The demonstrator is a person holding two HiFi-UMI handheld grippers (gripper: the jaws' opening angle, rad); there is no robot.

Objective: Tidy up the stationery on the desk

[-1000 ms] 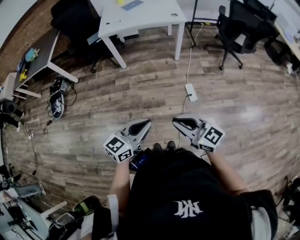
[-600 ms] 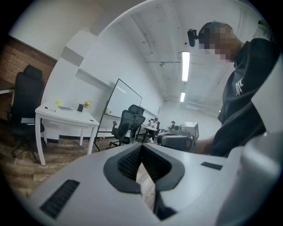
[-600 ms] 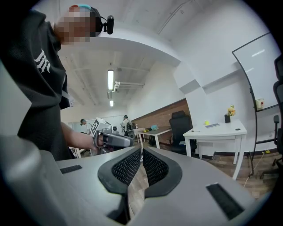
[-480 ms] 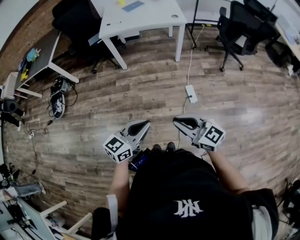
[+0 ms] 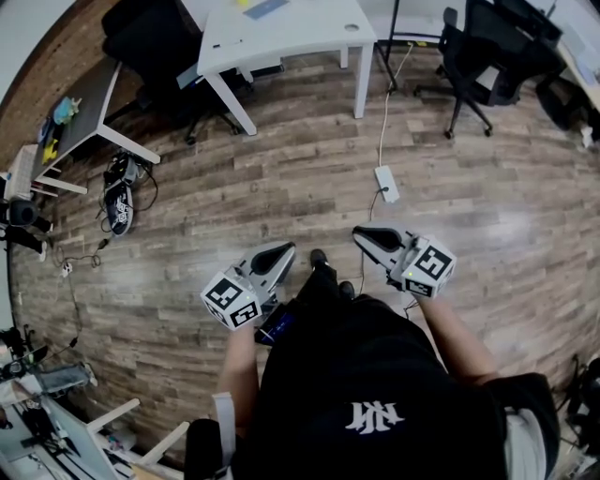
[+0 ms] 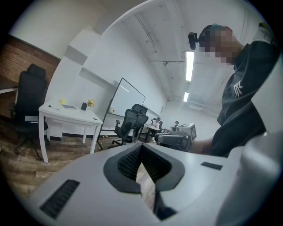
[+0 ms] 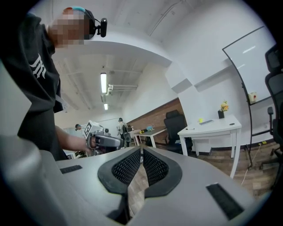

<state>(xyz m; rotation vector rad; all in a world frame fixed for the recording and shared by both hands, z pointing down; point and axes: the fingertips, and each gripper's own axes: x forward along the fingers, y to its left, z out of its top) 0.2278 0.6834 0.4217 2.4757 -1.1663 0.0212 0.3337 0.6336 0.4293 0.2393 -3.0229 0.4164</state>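
Left gripper (image 5: 277, 256): jaws closed, nothing held.
Right gripper (image 5: 370, 237): jaws closed, nothing held.
Desk (image 5: 281, 28): seen well ahead.

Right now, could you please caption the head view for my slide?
Person holds left tool and right tool shut over wooden floor, white desk ahead.

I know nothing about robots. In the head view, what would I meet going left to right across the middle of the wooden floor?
Shoes → left gripper → person's foot → right gripper.
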